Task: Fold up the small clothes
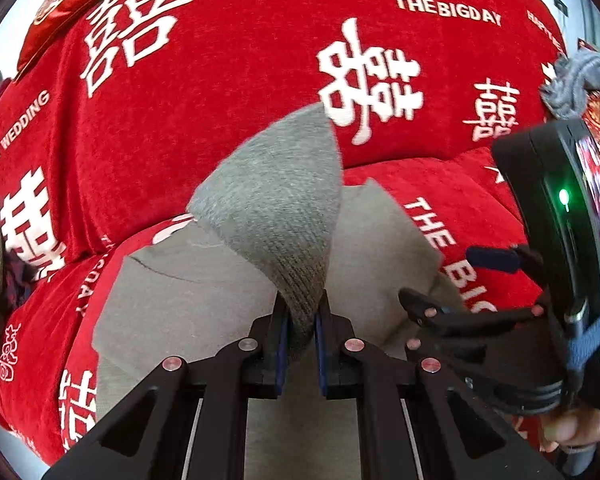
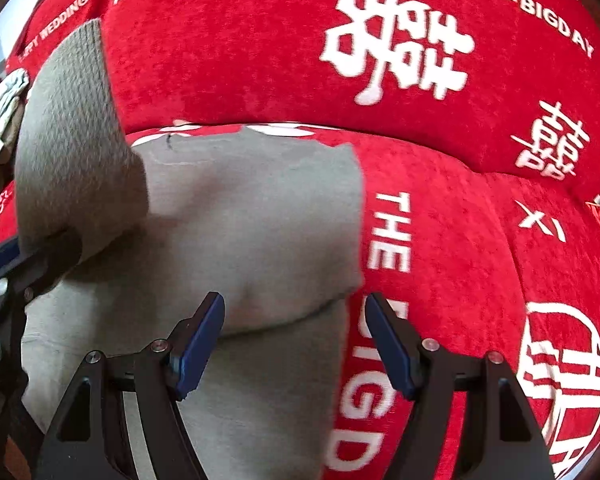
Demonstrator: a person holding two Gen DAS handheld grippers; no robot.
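Note:
A grey knit garment lies flat on a red sofa cover printed with white characters. My left gripper is shut on a ribbed corner of the grey garment and holds that flap lifted above the rest of the cloth. The lifted flap also shows in the right wrist view, with the left gripper below it. My right gripper is open and empty, hovering over the garment's near right edge. The right gripper shows in the left wrist view at the right, jaws apart.
The red sofa backrest rises behind the seat. A bundle of grey-blue cloth lies on the sofa at the far right. Patterned fabric lies at the left edge. A hand grips the right tool.

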